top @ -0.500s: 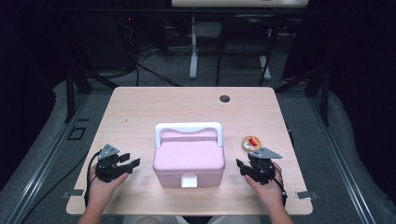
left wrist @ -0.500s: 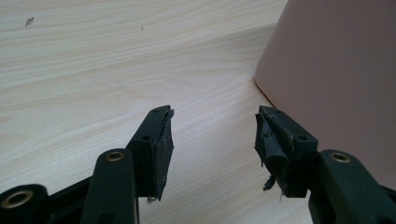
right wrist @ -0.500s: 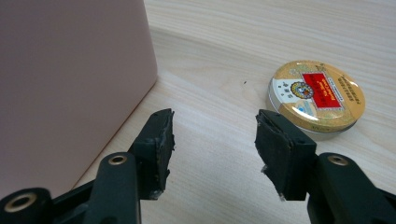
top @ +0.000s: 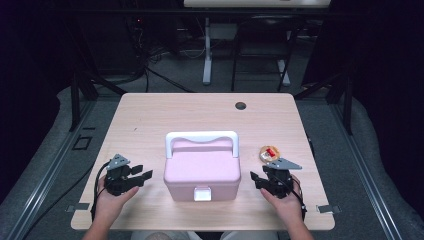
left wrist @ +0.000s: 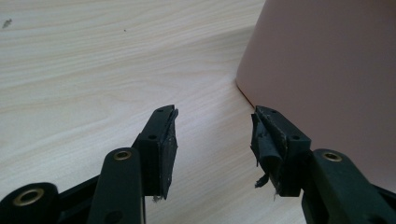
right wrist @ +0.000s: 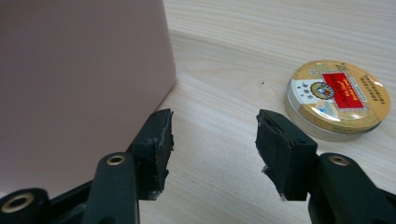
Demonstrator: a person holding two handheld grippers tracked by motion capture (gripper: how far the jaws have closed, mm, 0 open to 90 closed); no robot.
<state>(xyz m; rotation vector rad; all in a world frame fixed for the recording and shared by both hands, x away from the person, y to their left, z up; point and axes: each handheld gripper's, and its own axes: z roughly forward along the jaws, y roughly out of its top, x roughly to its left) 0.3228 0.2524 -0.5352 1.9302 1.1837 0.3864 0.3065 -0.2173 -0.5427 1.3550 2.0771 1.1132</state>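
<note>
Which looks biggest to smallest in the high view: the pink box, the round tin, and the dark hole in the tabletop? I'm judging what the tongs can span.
1. pink box, by far the largest.
2. round tin, much smaller.
3. dark hole, smallest, though it lies farther from the camera, so the gap to the tin is unsure.

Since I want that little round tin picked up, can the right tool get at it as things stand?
Probably yes. The right tool is open and empty, and the round tin lies flat on bare table just beyond it, apart from the pink box, with nothing between.
</note>
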